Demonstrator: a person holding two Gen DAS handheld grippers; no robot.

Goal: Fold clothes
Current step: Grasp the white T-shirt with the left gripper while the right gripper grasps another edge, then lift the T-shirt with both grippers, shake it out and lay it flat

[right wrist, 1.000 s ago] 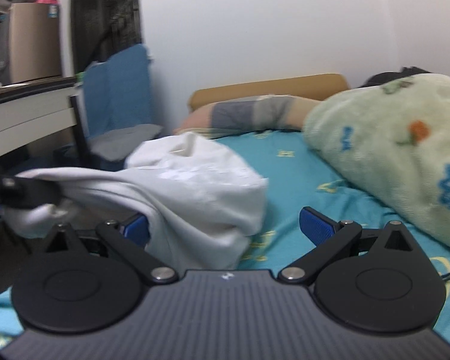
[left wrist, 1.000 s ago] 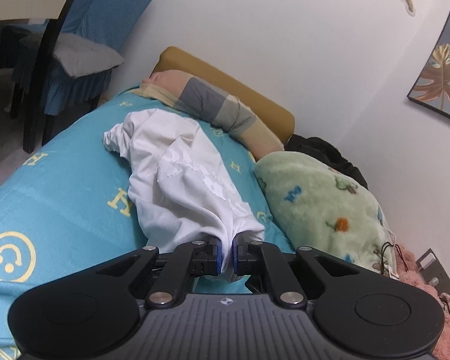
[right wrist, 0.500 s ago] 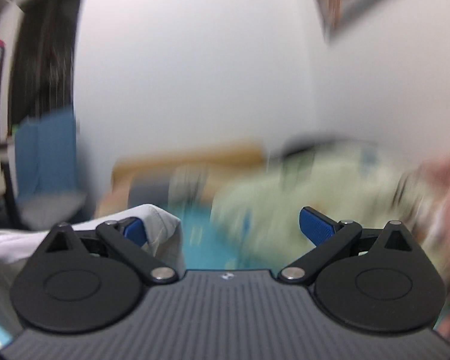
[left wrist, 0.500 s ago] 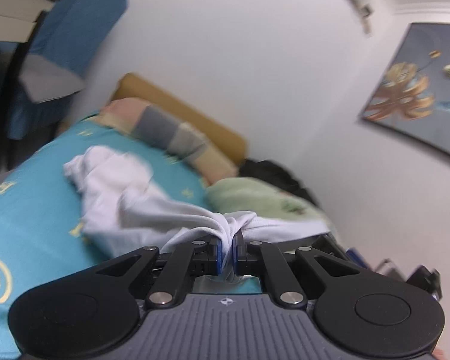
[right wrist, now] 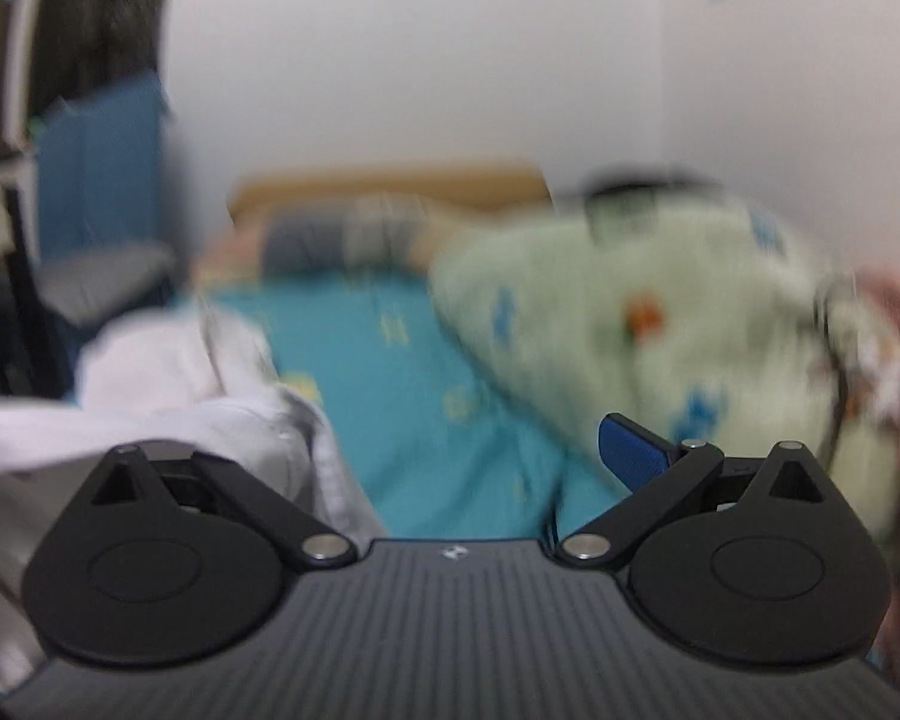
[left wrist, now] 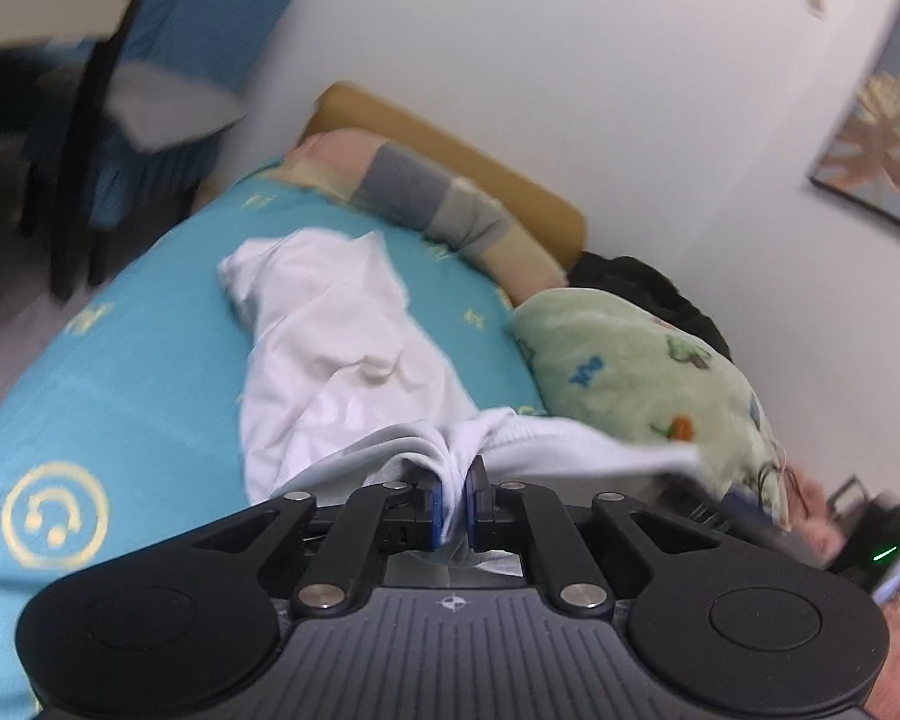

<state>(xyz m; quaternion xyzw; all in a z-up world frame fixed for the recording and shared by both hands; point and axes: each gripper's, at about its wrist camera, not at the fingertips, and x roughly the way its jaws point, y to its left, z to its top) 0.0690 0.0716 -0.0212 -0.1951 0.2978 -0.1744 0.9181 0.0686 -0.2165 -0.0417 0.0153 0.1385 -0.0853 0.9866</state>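
Right gripper (right wrist: 450, 450), left finger: buried under the white garment (right wrist: 210, 396), pad unseen.
Garment's near end: pinched out of sight between the left gripper (left wrist: 455, 501) pads.
Right wrist view: smeared, green blanket (right wrist: 660, 330) pattern beyond the fingers unreadable.
Wall picture (left wrist: 882, 132): up right of the left gripper, cut by the frame edge.
Object with green light (left wrist: 882, 552): far right, blurred, cannot tell.

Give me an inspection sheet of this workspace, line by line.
Surface: bed with turquoise sheet, yellow prints.
Job's things: white garment, crumpled along the sheet, one edge lifted.
Clutter: green blanket; striped pillow; dark bundle by the wall.
Grippers: left gripper shut on the garment; right gripper open, cloth draped over its left finger.
Cables: thin dark wires beside the blanket.
Surroundings: blue-covered chair; framed picture; white wall.
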